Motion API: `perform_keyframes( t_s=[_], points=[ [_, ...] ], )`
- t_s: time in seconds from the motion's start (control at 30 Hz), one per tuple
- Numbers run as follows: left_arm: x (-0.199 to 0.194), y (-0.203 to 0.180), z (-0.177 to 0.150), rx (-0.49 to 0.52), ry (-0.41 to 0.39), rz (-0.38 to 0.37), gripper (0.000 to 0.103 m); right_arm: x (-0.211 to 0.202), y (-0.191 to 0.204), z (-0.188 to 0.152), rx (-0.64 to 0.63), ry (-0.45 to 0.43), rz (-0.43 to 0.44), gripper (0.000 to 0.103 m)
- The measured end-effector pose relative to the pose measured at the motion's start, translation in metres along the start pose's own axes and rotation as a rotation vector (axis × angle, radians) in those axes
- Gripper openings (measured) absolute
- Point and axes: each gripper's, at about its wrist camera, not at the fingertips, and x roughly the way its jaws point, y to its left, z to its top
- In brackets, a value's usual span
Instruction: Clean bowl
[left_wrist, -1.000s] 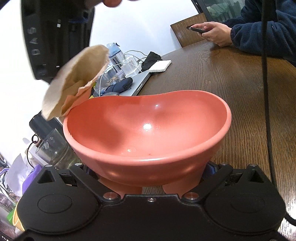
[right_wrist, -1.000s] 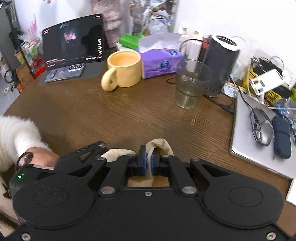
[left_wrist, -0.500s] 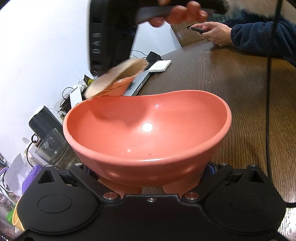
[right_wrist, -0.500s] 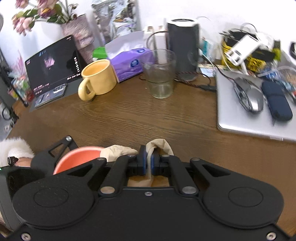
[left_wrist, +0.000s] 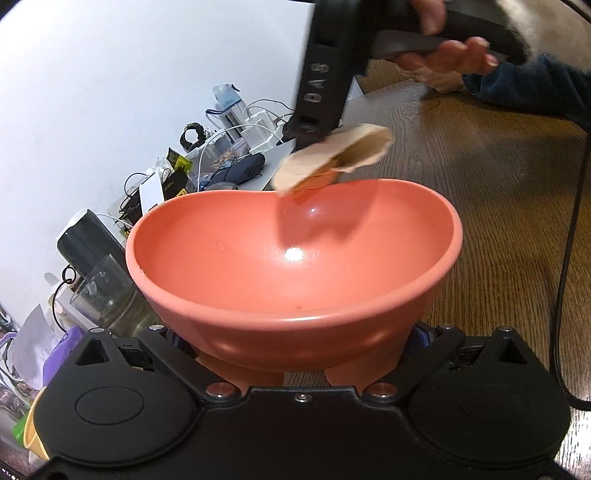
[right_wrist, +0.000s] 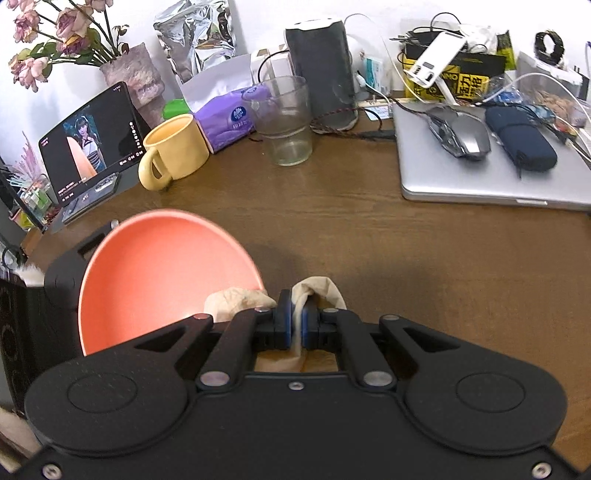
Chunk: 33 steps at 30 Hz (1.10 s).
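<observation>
Salmon-pink bowl (left_wrist: 295, 258), glossy and kidney-shaped in this lens, is sitting clamped between the left gripper's (left_wrist: 301, 354) fingers above the wooden table (left_wrist: 480, 184). Right gripper (right_wrist: 295, 325) is pinching a beige cloth (right_wrist: 317, 291) beside the bowl's rim; housing is reading "DAS".

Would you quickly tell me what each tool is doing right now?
Left tool: closed around the base of the salmon-pink plastic bowl.
Right tool: closed on the beige folded cloth, at the bowl's rim.
</observation>
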Motion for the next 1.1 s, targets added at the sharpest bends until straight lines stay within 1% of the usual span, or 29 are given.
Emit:
perform_keyframes(
  t_s=[0.23, 0.43, 0.73, 1.0, 1.1],
  points=[
    [-0.001, -0.002, 0.001, -0.001, 0.001, 0.003, 0.099, -0.012, 0.0, -0.025, 0.023, 0.008, -0.02, 0.006],
    [-0.001, -0.002, 0.001, -0.005, 0.003, 0.001, 0.099, -0.021, 0.017, -0.042, 0.001, 0.032, -0.064, 0.006],
    [0.005, 0.0, 0.005, -0.012, 0.001, -0.003, 0.099, -0.028, 0.047, -0.068, -0.023, 0.042, -0.058, 0.006],
    [0.008, 0.0, 0.006, 0.008, -0.008, -0.005, 0.099, -0.029, 0.077, -0.078, -0.052, 0.043, -0.038, 0.006],
    [0.008, -0.001, 0.006, 0.011, -0.01, -0.004, 0.099, -0.029, 0.086, -0.077, -0.071, 0.038, -0.009, 0.006]
  ],
)
